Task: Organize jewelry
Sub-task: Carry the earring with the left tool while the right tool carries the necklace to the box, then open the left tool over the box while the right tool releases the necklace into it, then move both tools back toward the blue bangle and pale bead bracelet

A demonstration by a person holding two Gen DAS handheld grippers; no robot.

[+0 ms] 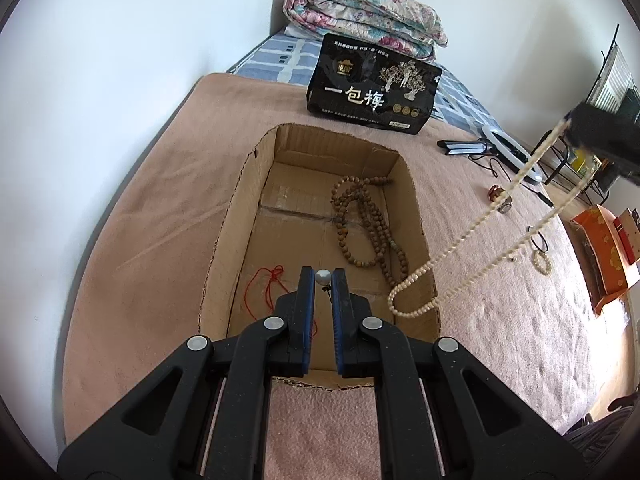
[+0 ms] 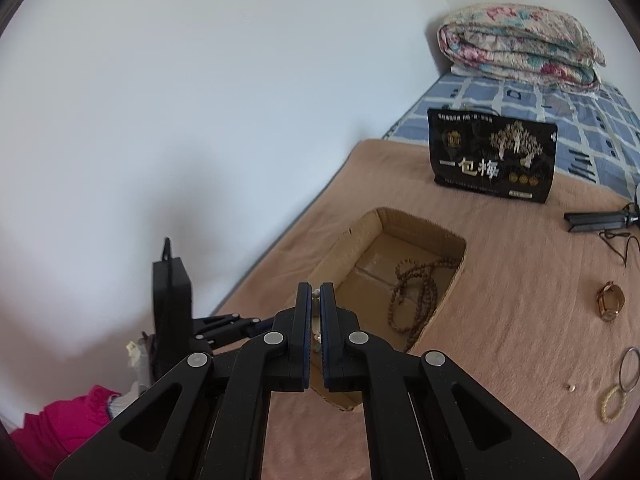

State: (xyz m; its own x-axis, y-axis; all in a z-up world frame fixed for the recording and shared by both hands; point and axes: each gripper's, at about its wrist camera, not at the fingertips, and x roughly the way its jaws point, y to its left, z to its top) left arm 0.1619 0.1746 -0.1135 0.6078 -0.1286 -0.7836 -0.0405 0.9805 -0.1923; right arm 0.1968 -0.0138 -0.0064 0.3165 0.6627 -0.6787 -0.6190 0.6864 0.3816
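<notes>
An open cardboard box (image 1: 236,216) lies on the pink blanket and holds a brown bead necklace (image 1: 368,228). My left gripper (image 1: 322,278) is shut on a pearl pendant (image 1: 322,277) on a red cord (image 1: 264,288), held over the box's near end. My right gripper (image 2: 316,294) is shut on a cream bead necklace (image 1: 480,220), which hangs in a long loop from the upper right down over the box's right wall. In the right wrist view the box (image 2: 456,280) and brown beads (image 2: 416,292) lie just beyond the fingers, and the left gripper's body (image 2: 172,300) shows at left.
A black snack bag (image 1: 372,88) stands behind the box, with a folded quilt (image 1: 360,12) beyond. On the blanket to the right lie a watch (image 2: 610,301), a thin dark bangle (image 2: 634,368), a small cream bracelet (image 2: 612,404), a tiny bead (image 2: 572,387) and a black folded tripod (image 2: 596,222).
</notes>
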